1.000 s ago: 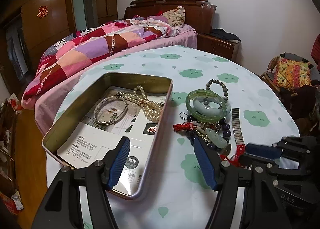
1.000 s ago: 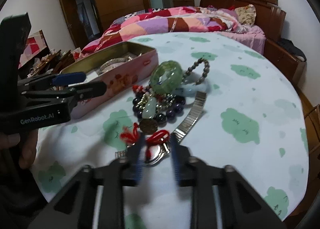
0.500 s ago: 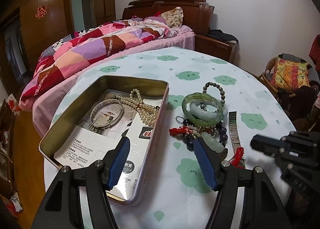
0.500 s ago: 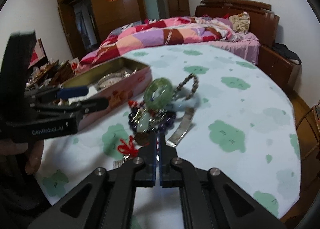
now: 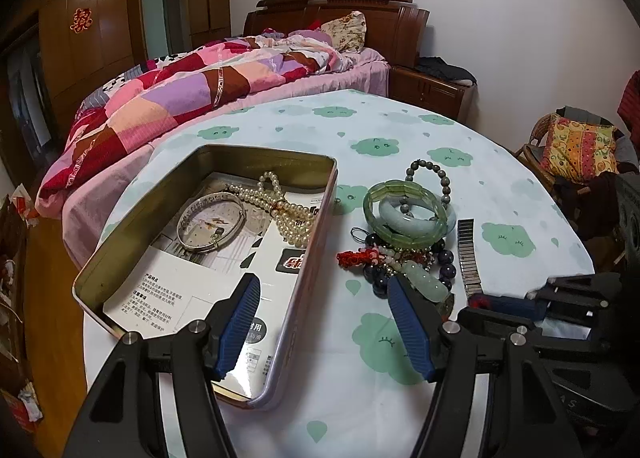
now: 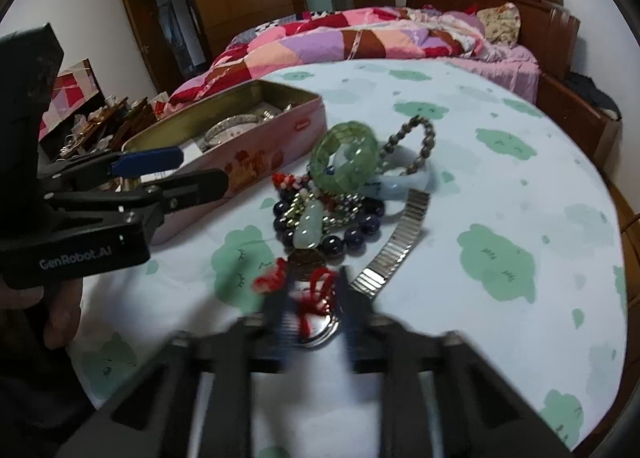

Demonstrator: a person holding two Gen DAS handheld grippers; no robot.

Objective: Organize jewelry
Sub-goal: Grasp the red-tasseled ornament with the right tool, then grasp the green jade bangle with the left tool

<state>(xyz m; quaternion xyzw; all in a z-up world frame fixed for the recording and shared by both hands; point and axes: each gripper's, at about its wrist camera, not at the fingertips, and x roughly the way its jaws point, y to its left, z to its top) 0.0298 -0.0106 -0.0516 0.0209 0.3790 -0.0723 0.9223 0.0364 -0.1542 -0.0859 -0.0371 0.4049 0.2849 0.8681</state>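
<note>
An open pink tin (image 5: 120, 250) holds a pearl necklace (image 5: 288, 214) and a silver bangle (image 5: 210, 222). To its right lies a jewelry heap: green bracelet (image 5: 404, 198), pale jade bangle (image 6: 404, 182), dark beads (image 6: 356, 236), jade pendant (image 6: 308, 228) and a metal watch band (image 6: 400, 250). My left gripper (image 5: 322, 286) hangs open over the tin's near right wall, holding nothing. My right gripper (image 6: 312, 298) is blurred at the heap's near end. Its jaws are opening, with a red-corded silver piece (image 6: 316, 290) lying between them on the cloth.
The round table (image 5: 400, 130) has a pale cloth with green cloud prints. A bed with a patchwork quilt (image 5: 180, 98) stands behind it. A chair with a patterned cushion (image 5: 580, 150) is at the right. A hand (image 6: 60, 310) holds the left gripper's body.
Half a second ago the right gripper's jaws were shut and pulled back from the heap. Now they are forward and apart around the red-corded piece. The left gripper has stayed put.
</note>
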